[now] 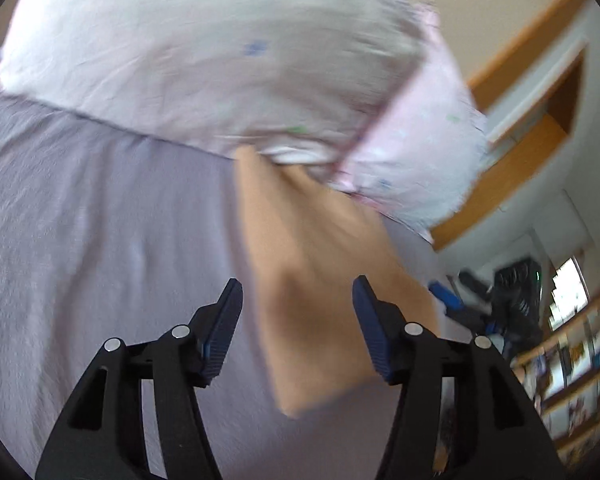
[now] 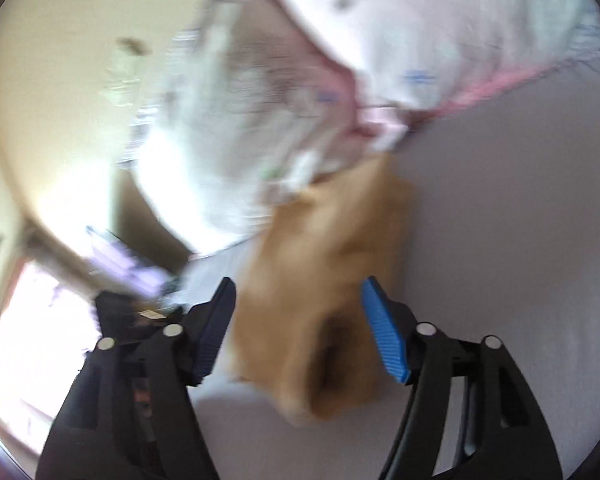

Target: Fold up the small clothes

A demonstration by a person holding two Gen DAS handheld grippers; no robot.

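Note:
A small tan garment [image 1: 320, 280] lies on the lilac bedsheet [image 1: 100, 240], its far end tucked against a white pillow. In the left wrist view it runs from the pillow down between the fingers. My left gripper [image 1: 298, 300] is open, its fingers on either side of the cloth without closing on it. In the right wrist view the same tan garment [image 2: 320, 300] lies bunched with a dark fold near its close end. My right gripper [image 2: 298, 300] is open above it. Both views are blurred by motion.
A white pillow with small green and blue dots [image 1: 220, 52] lies at the head of the bed, also in the right wrist view [image 2: 420, 20]. A wooden shelf with books [image 1: 572, 360] stands at the right, a bright window [image 2: 28, 340] at the left.

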